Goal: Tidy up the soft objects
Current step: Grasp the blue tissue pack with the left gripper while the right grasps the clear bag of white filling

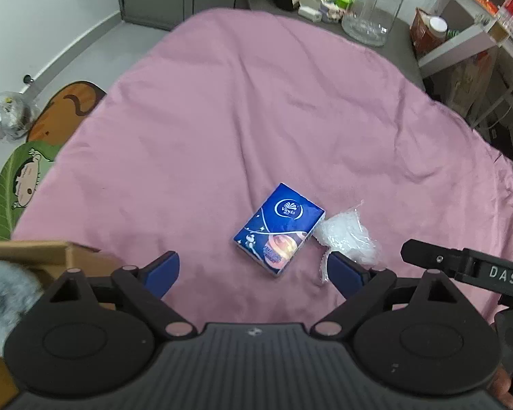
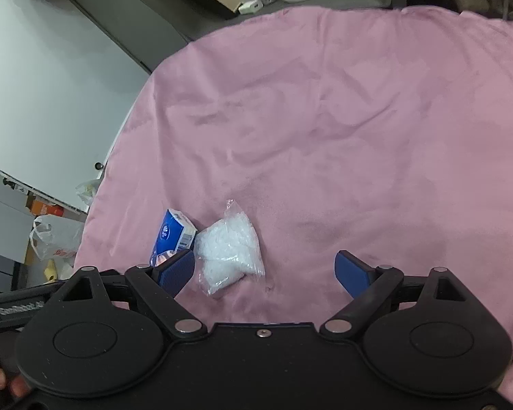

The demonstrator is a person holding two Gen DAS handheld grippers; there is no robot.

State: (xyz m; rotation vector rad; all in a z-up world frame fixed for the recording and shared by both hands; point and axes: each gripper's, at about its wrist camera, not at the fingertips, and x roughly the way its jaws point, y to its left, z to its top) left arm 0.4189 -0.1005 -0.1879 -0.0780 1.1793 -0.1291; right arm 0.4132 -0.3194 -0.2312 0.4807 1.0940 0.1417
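- Lying flat on pink cloth (image 1: 222, 119): one blue tissue pack (image 1: 279, 230), label up, near front edge of cloth.
- Touching pack's right side: one clear bag (image 2: 227, 249) of white bits, crumpled, neck pointing away.
- Grouped close together, probably so both can be lifted at once, one per hand.
- Hovering over pack: left gripper (image 1: 253, 270), jaws wide apart, nothing between pads; aimed steeply down, apparently lined up for pack.
- Hovering over bag: right gripper (image 2: 265, 270), jaws wide apart, empty; bag nearer its left pad, no contact seen.
- Standing at left edge: one cardboard box (image 1: 34, 256), open top, one grey fluffy item (image 1: 3, 294) already inside; likely the collecting bin.
- Counted on cloth: two soft items unsorted; in box: one visible.
- Beyond cloth: one glass jar (image 1: 374, 7) among clutter, unrelated to sorting.
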